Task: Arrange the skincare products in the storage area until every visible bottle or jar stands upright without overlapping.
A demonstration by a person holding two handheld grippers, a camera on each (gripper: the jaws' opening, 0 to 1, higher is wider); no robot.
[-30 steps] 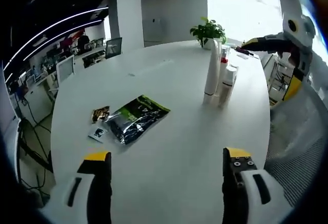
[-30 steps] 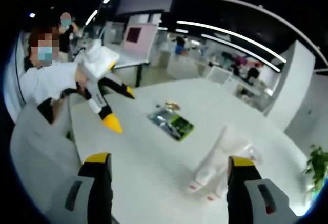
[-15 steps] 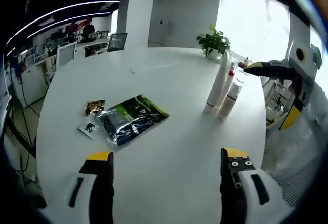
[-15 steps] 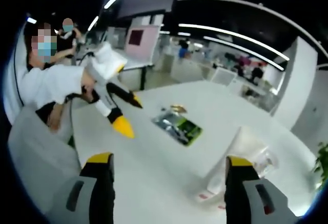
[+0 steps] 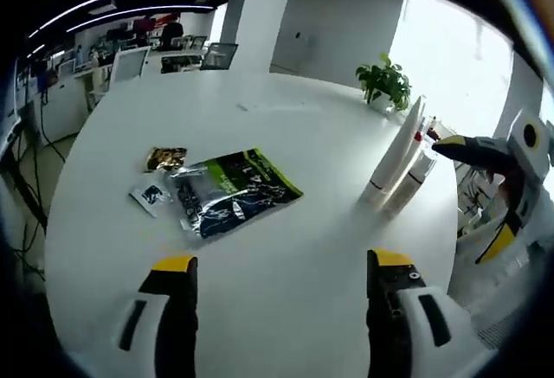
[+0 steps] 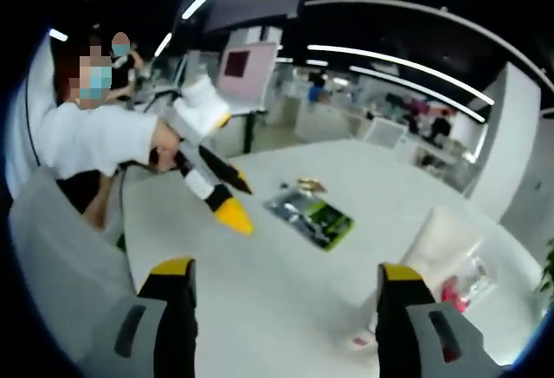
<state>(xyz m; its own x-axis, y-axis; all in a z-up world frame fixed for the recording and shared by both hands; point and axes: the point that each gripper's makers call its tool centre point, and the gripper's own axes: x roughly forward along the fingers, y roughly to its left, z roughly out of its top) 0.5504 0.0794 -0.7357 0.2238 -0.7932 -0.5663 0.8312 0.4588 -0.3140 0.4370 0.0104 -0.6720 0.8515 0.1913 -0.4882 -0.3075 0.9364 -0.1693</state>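
A tall white tube stands upright on the white round table, with a smaller clear bottle with a red cap touching its right side. In the right gripper view the same tube and clear bottle sit low on the right, close to my right jaw. My left gripper is open over the table's near edge, holding nothing. My right gripper is also open and holds nothing. It enters the left gripper view just right of the bottles, not touching them.
A green and black foil pouch lies flat mid-table with small sachets to its left. A potted plant stands at the far edge. A person's hand holds the left gripper near the pouch. Desks and chairs lie beyond.
Both cameras have shifted. The right gripper has drawn closer to the tube and bottle, and the left gripper reaches further over the table. Nothing has been gripped or moved.
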